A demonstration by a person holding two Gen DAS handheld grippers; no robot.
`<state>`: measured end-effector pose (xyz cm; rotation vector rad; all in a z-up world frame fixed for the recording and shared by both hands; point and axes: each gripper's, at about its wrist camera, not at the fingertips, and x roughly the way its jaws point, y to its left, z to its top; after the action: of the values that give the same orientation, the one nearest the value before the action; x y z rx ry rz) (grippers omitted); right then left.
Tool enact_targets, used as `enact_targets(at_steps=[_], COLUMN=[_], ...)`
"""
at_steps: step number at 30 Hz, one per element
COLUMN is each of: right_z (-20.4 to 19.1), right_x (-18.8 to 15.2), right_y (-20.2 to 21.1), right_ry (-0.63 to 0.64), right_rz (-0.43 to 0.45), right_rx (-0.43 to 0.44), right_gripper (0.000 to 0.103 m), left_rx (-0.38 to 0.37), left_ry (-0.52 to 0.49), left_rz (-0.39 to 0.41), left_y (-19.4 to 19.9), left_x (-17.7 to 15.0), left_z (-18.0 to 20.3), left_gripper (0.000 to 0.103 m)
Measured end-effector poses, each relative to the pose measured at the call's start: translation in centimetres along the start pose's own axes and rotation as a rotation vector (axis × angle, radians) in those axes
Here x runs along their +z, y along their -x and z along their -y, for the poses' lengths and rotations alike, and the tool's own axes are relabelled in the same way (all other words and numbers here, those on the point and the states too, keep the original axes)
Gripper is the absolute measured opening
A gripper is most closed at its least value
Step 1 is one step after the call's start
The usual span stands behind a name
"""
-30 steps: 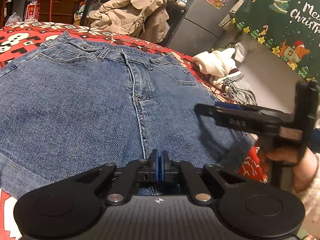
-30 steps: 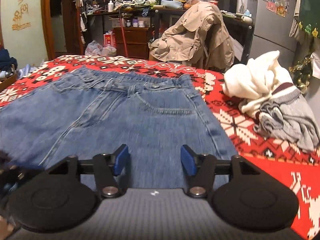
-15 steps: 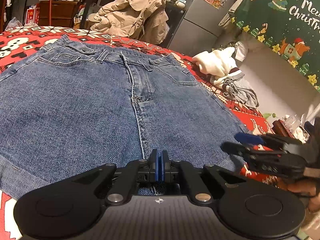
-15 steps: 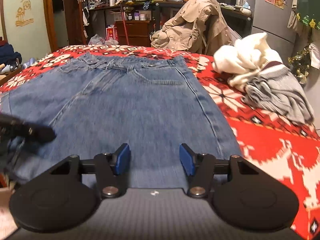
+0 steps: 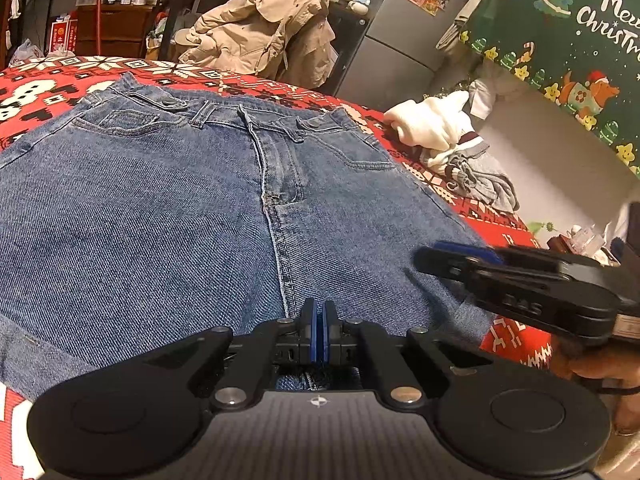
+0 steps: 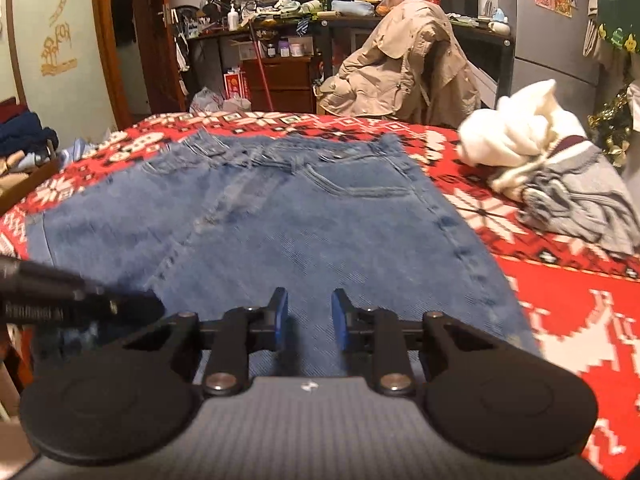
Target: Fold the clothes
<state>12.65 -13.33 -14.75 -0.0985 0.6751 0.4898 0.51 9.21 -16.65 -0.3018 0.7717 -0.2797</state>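
We are keeping the left gripper (image 5: 319,330) pinched together on the near hem of the denim shorts (image 5: 200,216), right at the centre seam. Our right gripper (image 6: 307,318) is hanging with its blue pads apart, low over the hem; whether it is touching the denim is hard to tell. The shorts are lying flat on the red patterned bedspread (image 6: 560,300), beside a crumpled white and grey sweater (image 6: 560,176).

One pair of blue denim shorts (image 5: 168,208), one crumpled white-and-grey garment pile (image 5: 452,148), one beige jacket (image 5: 264,28), two black tools.
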Motion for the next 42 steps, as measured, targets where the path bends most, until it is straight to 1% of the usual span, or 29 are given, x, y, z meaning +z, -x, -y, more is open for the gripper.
enact_targets(at_steps=[2,3,4,5,6,7,10,13,16,20,26,30,33,34,35,36,37,39,41,42], right_z=[-0.7,-0.9,-1.1,-1.3,-1.5,-1.6,-1.5,-1.3,-1.2,-1.2,-0.7,-0.7,-0.9,-0.9,-1.0,-1.1,-1.2,-1.3,-1.2,-1.2], right_x=[0.3,0.4,0.4,0.4,0.4,0.4,0.6,0.6,0.2,-0.5,-2.3,-3.0,-3.2,-3.3,-3.4,-3.4,-3.5,-3.6,-3.7,-3.7], right_y=[-1.0,-1.3,-1.6,-1.9,-2.0,-2.2,-2.8,-4.1,-4.2,-3.2,-0.4,1.2,1.7,1.8,1.8,1.8,1.9,2.0,2.0,2.0], right_ry=[0.007,0.011,0.015,0.025,0.04,0.055,0.068,0.074,0.076,0.09,0.085,0.061,0.039,0.033,0.027,0.021,0.015,0.0,-0.021,-0.03], right_rz=[0.0,0.0,0.0,0.005,0.016,0.027,0.03,-0.007,-0.011,-0.022,-0.053,-0.048,-0.035,-0.029,-0.023,-0.016,-0.01,0.002,0.014,0.018], right_rx=[0.011,0.015,0.018,0.012,-0.002,-0.016,-0.017,-0.016,-0.018,-0.02,-0.022,-0.028,-0.045,-0.051,-0.058,-0.064,-0.071,-0.081,-0.081,-0.08], right_gripper=[0.035,0.046,0.06,0.068,0.08,0.085,0.085,0.085,0.085,0.085,0.085,0.085,0.085,0.082,0.08,0.072,0.067,0.062,0.053,0.044], left_rx=[0.003,0.005,0.007,0.009,0.011,0.013,0.013,0.008,0.002,-0.006,-0.009,-0.012,-0.013,-0.015,-0.018,-0.02,-0.019,-0.007,0.005,0.016], left_ry=[-0.003,-0.005,-0.008,-0.011,-0.014,-0.017,-0.016,0.002,0.013,0.017,0.014,0.023,0.043,0.053,0.061,0.066,0.065,0.051,0.043,0.041], left_rz=[0.0,0.0,0.0,0.001,0.003,0.004,0.004,0.002,0.0,0.001,0.003,-0.002,-0.022,-0.033,-0.044,-0.051,-0.048,-0.018,0.026,0.048], left_y=[0.0,0.0,0.0,0.0,0.0,0.0,-0.1,-0.1,-0.1,-0.1,0.0,-0.1,-0.1,-0.2,-0.2,-0.1,0.1,0.8,1.8,2.3], left_x=[0.0,0.0,0.0,-0.1,-0.1,-0.1,-0.1,0.0,0.0,0.0,0.1,0.1,0.5,0.7,0.9,1.1,1.3,1.4,1.5,1.6], left_z=[0.1,0.1,0.2,0.2,0.3,0.3,0.3,0.1,0.0,-0.2,-0.2,-0.3,-0.4,-0.4,-0.3,-0.3,-0.2,0.0,-0.1,-0.2], left_gripper=[0.004,0.004,0.004,0.004,0.004,0.004,0.004,0.004,0.004,0.004,0.004,0.004,0.004,0.004,0.007,0.009,0.009,0.009,0.009,0.009])
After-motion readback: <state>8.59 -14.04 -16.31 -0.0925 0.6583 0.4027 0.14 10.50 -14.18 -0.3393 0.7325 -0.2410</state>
